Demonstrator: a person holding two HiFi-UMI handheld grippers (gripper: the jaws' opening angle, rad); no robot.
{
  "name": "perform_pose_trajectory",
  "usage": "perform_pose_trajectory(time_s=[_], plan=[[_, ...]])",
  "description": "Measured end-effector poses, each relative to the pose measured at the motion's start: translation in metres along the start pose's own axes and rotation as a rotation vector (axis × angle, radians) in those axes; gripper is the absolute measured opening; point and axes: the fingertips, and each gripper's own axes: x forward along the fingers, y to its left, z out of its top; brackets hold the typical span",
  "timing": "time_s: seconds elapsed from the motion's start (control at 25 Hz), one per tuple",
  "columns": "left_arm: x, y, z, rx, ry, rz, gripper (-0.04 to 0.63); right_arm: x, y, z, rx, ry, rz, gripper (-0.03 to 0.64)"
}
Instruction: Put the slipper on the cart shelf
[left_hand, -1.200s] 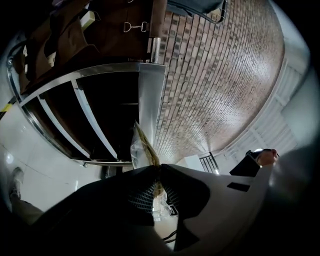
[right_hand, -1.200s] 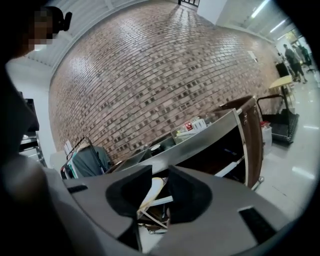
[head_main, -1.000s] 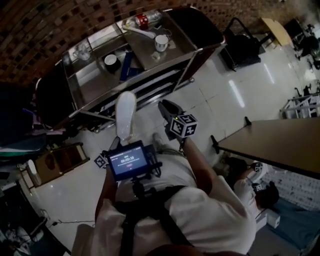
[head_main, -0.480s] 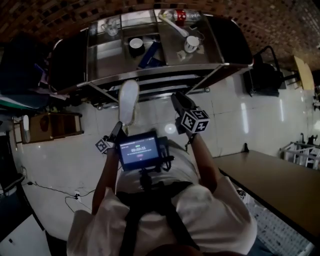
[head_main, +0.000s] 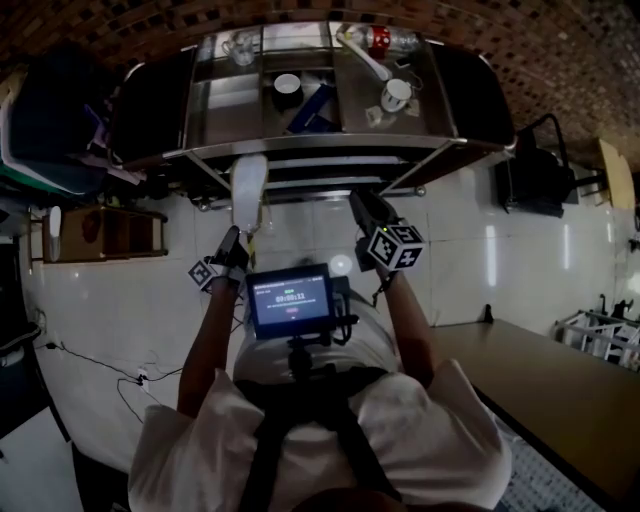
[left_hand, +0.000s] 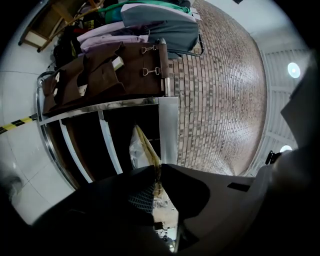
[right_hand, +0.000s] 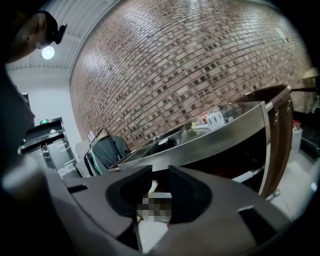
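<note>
Left gripper (left_hand: 157, 172): dark jaws pinched on the edge of a pale cream slipper (left_hand: 141, 147), which sticks out edge-on past them. Beyond it, a stainless-steel cart frame (left_hand: 169, 125) with dark open shelves. A brown fabric pouch with metal buckles (left_hand: 115, 70) hangs on the cart's end. A red-brown brick wall (left_hand: 220, 90) runs alongside.

This looks like a workroom or test lab, not a lived-in home. A bare brown brick wall (head_main: 560, 50) runs along the top of the frame above a glossy white tiled floor (head_main: 470, 250). Loose dark cables (head_main: 100, 360) trail over the tiles at lower left, and yellow-and-black striped tape (left_hand: 15, 124) is stuck to the floor. The furnishings are utilitarian and mixed: a stainless-steel cart (head_main: 300, 150) at top centre carrying a white mug (head_main: 396, 95) and a red-labelled clear bottle (head_main: 385, 38), a plain brown counter (head_main: 560, 380) at lower right, a black chair (head_main: 530, 175) at upper right, and round recessed ceiling lamps (left_hand: 293, 70).
</note>
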Motion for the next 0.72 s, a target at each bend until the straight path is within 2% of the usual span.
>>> perform_pose_trajectory(time_s=[0.12,0.32,0.72], plan=[[0.006,0.012,0.007,-0.001,-0.016,0.029,0.039,-0.003,0.000,-0.002,0.001,0.002,0.003,0.109],[0.022,0.034,0.007,0.015,0.004,0.082,0.038,-0.006,-0.005,-0.009,0.005,0.021,0.002,0.109],[0.052,0.049,0.020,-0.012,-0.023,0.090,0.038,-0.010,-0.008,-0.014,0.017,0.034,-0.016,0.109]])
